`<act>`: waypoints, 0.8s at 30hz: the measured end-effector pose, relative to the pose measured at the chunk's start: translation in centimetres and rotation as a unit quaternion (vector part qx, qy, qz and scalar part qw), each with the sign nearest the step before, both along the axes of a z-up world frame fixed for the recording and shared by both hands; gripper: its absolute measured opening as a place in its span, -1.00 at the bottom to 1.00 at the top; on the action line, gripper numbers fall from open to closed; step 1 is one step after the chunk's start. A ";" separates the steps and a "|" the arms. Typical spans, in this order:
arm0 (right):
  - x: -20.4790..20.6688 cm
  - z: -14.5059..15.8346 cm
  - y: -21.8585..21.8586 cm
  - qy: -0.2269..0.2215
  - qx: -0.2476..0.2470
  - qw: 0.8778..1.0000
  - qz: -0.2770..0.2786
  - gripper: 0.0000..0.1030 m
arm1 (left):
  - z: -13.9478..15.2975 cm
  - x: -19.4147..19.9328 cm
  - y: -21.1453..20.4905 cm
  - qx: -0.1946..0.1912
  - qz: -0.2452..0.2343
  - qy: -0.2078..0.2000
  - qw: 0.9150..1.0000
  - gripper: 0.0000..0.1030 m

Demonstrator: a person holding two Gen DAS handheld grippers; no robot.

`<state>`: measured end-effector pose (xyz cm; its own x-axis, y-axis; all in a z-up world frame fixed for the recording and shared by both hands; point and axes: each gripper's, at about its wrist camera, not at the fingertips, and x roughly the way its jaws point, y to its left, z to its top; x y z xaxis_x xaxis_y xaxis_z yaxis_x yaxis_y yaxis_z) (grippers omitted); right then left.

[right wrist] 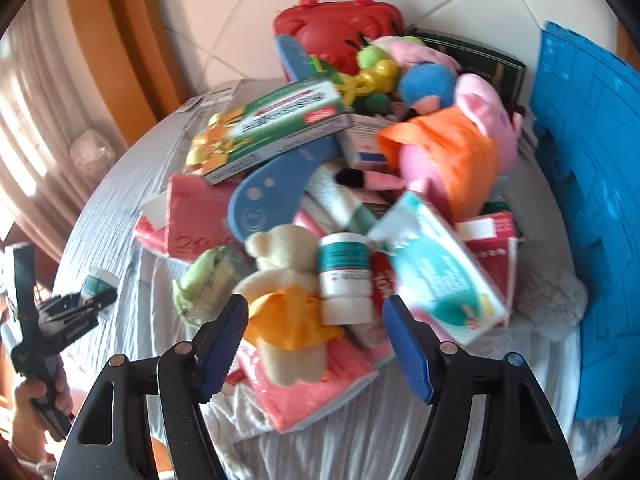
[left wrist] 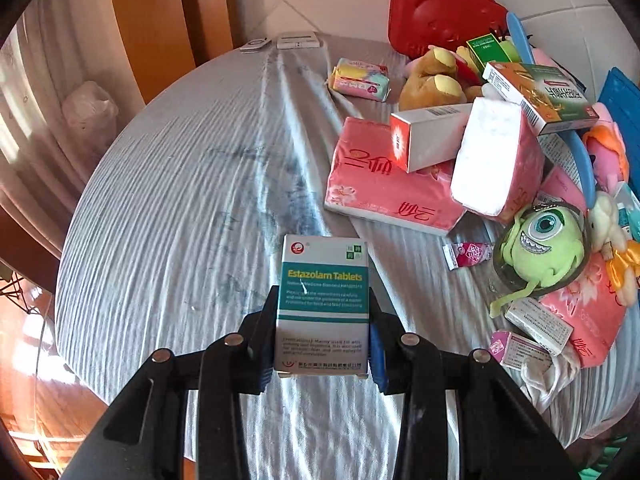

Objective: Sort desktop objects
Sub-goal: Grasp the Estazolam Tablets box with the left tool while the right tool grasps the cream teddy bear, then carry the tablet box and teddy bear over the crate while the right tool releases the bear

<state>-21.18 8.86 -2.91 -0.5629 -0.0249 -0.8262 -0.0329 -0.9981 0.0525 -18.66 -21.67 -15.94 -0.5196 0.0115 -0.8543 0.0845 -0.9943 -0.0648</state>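
My left gripper is shut on a white and teal Estazolam Tablets box, held upright above the grey striped tablecloth. It also shows at the left of the right wrist view with the box. My right gripper is open and empty, above a pile of objects. Between its fingers lie a white medicine bottle with a teal label and a cream teddy in a yellow dress.
The pile holds pink tissue packs, medicine boxes, a green one-eyed plush, a pink pig plush, a blue slipper and a red case. A blue bin stands at right. Remotes lie at the far edge.
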 end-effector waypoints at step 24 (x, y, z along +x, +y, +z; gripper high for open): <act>-1.8 -0.7 -0.1 0.007 -0.032 0.999 0.020 -0.42 | 7.4 1.2 1.4 -0.020 -0.003 0.061 0.998 -0.29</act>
